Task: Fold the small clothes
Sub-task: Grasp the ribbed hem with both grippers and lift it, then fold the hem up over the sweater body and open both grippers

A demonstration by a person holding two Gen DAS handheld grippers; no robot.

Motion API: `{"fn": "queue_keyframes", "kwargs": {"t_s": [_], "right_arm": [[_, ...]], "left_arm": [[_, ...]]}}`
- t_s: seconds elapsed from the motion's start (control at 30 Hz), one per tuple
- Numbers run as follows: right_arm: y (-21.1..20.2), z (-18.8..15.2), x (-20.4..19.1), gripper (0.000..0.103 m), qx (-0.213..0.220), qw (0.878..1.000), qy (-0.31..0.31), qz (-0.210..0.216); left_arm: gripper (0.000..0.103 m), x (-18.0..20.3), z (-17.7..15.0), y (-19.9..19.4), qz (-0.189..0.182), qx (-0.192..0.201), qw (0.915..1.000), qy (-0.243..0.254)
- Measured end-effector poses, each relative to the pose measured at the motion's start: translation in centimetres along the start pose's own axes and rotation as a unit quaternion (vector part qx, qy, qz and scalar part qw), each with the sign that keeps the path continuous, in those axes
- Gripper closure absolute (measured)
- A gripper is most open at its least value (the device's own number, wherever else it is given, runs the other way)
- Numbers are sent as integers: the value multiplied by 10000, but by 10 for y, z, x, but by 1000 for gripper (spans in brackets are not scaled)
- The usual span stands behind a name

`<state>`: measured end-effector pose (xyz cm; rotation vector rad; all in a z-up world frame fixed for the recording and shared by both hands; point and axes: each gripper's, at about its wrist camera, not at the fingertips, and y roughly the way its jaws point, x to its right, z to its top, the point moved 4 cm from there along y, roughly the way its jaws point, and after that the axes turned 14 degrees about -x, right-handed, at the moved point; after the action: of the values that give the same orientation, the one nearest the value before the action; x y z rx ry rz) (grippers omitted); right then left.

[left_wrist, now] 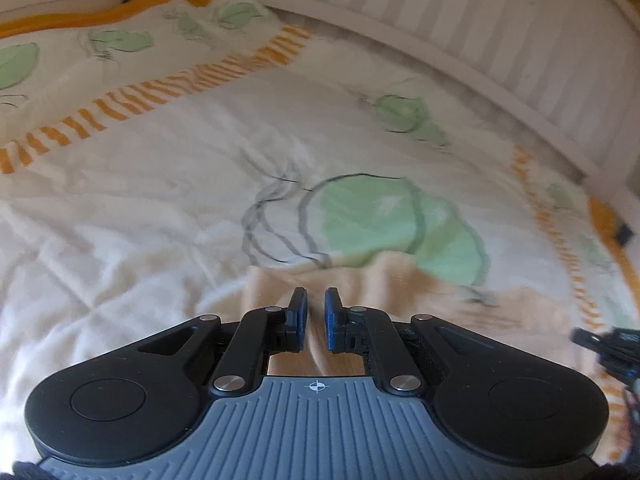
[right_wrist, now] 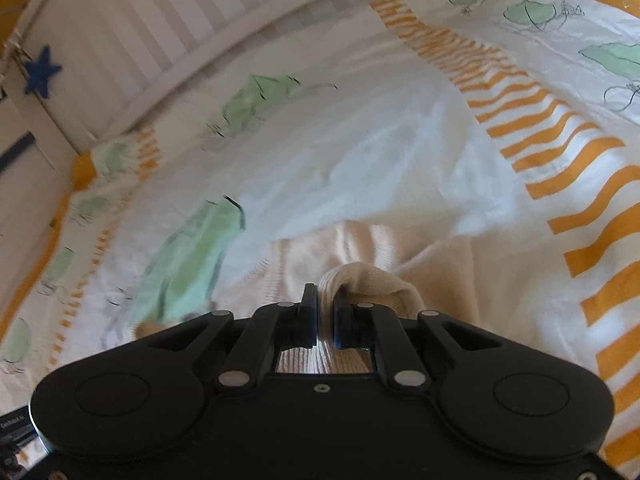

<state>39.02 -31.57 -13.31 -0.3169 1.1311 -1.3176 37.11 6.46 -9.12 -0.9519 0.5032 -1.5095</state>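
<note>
A small peach knit garment [left_wrist: 384, 280] lies on a white bedspread with green leaf prints. My left gripper [left_wrist: 316, 300] has its jaws nearly together with a fold of the peach cloth between them, held over the bed. In the right wrist view my right gripper [right_wrist: 325, 298] is shut on a raised ribbed edge of the same garment [right_wrist: 368, 280], which drapes away ahead of the fingers. The right gripper's tip shows at the right edge of the left wrist view [left_wrist: 600, 344].
The bedspread [left_wrist: 160, 200] has orange striped bands [right_wrist: 540, 120] and an orange border. A white slatted bed rail [left_wrist: 500, 20] runs along the far side. A blue star [right_wrist: 42, 70] hangs on the rail at the left of the right wrist view.
</note>
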Motion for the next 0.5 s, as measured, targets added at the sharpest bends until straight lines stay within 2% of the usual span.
{"fn": "queue_keyframes", "kwargs": {"t_s": [0.03,0.1,0.13,0.2,0.27,0.33,0.4,0.5], "right_arm": [[4,0,2,86,-48,10000,44,-48],[8,0,5,85,-46,9999,104,-70],[8,-1,5,85,-38,9999,93,-67],[4,0,2,80,22,9999,-30,-104],[-5,0,-2,66,193,9995,-218,-101],[-20,-3,-5,40,431,9980,-435,-149],[-35,-8,-8,38,633,9952,-688,-276],[-52,-22,-13,38,639,9914,-1079,-372]], "left_arm": [[86,-4,2,3,94,42,9999,-71],[66,-14,6,7,81,109,9995,-297],[61,-21,9,8,24,139,9990,-430],[59,-29,15,6,16,171,9979,-617],[58,-33,20,-2,47,224,9981,-577],[52,-35,17,-16,111,244,9993,-279],[45,-33,9,-27,300,180,9993,109],[45,-26,-14,-39,506,21,9950,859]]}}
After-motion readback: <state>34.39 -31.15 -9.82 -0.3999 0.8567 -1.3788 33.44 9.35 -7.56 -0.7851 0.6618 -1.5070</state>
